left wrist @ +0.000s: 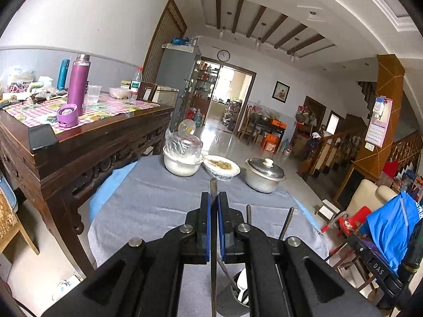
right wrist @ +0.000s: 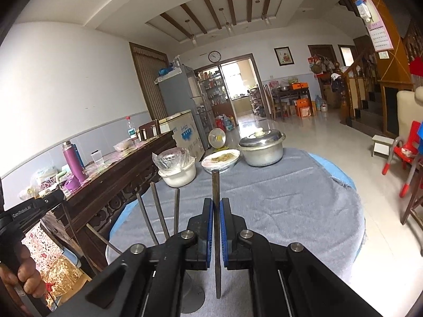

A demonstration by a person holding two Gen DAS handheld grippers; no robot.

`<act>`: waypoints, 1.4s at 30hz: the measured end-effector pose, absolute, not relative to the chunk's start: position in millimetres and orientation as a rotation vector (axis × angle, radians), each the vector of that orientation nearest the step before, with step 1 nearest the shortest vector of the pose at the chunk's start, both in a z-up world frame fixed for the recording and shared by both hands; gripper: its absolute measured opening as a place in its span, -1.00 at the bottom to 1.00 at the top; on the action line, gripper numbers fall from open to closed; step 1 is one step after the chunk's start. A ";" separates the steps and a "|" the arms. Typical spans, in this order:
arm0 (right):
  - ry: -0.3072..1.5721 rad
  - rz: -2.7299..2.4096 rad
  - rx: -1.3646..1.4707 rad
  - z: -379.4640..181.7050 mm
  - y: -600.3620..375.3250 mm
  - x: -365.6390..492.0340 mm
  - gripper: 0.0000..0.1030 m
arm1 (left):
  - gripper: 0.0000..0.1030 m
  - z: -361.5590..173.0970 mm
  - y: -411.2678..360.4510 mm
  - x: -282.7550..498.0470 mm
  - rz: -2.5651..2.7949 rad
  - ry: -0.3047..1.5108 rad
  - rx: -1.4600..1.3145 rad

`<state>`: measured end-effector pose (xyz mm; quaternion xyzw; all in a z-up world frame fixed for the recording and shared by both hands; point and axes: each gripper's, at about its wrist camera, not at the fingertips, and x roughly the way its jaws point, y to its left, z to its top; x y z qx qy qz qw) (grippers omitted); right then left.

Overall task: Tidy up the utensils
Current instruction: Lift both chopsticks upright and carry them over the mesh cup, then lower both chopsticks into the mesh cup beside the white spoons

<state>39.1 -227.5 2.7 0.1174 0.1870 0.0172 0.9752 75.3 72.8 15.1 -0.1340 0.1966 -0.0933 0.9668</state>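
Left wrist view: a flat metal utensil [left wrist: 214, 190] is pinched edge-on between the closed pads of the left gripper [left wrist: 214, 198], above a steel holder [left wrist: 239, 294] on the grey-clothed table [left wrist: 148, 200]; more handles [left wrist: 286, 223] are seen standing just beside it. The right gripper [right wrist: 217, 203] is likewise closed on a second utensil [right wrist: 215, 185]. Slippage or twisting in so thin a grip is judged likely; the holder might be tipped. Both grippers are pointed slightly downward.

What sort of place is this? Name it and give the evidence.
Most likely a lived-in home's open dining and living area. A round table under a grey cloth carries a lidded metal pot and covered food dishes, a fridge stands by the wall, and a staircase rises at the right.
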 end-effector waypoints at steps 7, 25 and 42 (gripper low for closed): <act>0.338 0.038 0.205 21.0 -221.8 31.5 -0.88 | -0.90 23.6 66.7 70.5 -0.156 0.373 -0.236; 0.261 0.073 0.163 69.4 -201.6 23.9 -0.88 | -0.90 41.6 60.2 69.4 -0.136 0.356 -0.218; 0.175 0.133 0.162 112.8 -182.6 36.1 -0.88 | -0.90 94.0 32.8 79.0 -0.247 0.282 -0.248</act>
